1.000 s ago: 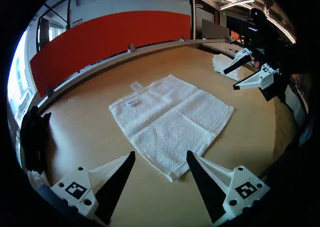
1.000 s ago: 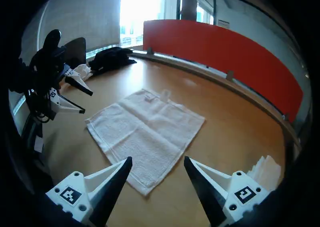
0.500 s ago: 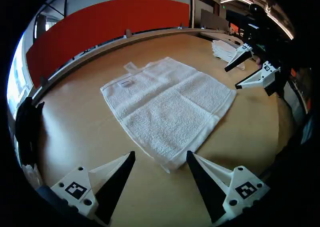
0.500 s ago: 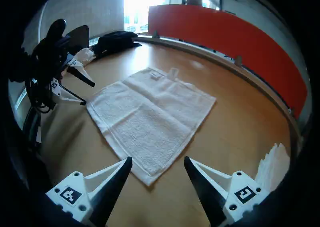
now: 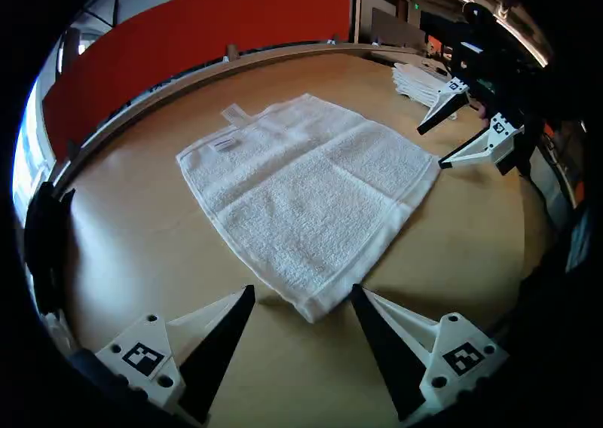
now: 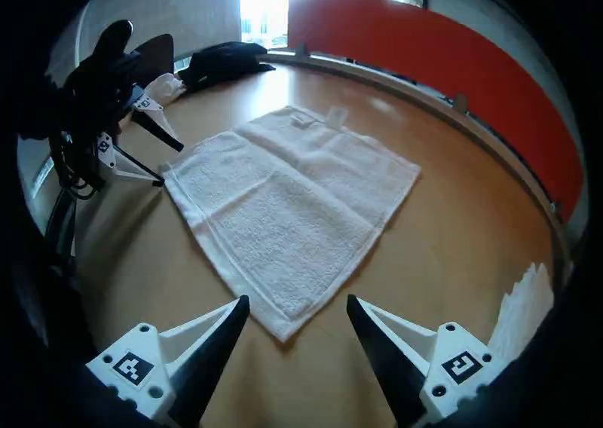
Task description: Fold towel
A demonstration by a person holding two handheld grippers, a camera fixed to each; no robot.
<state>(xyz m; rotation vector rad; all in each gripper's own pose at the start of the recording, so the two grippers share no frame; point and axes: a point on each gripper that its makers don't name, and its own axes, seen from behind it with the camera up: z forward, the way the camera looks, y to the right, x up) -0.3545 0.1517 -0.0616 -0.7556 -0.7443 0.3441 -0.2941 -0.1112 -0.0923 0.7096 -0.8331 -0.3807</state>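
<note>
A white towel [image 5: 309, 187] lies flat on the wooden table [image 5: 143, 232], a small tag at its far side. In the left gripper view my left gripper [image 5: 301, 307] is open, its fingertips just short of the towel's near corner. The right gripper [image 5: 437, 145] shows farther off at the towel's right corner, open. In the right gripper view the towel [image 6: 290, 202] spreads ahead, and my right gripper [image 6: 295, 311] is open with the near corner between its fingertips. The left gripper [image 6: 162, 160] hovers open at the towel's left corner.
A stack of folded white towels [image 5: 418, 81] sits at the far right of the table, also seen as folded towels [image 6: 528, 307]. A dark garment [image 6: 222, 55] lies at the table's far end. A red partition [image 5: 196, 44] runs along the back edge.
Both grippers have dropped lower and moved closer to the towel's corners. The towel has not moved and both grippers stay open.
</note>
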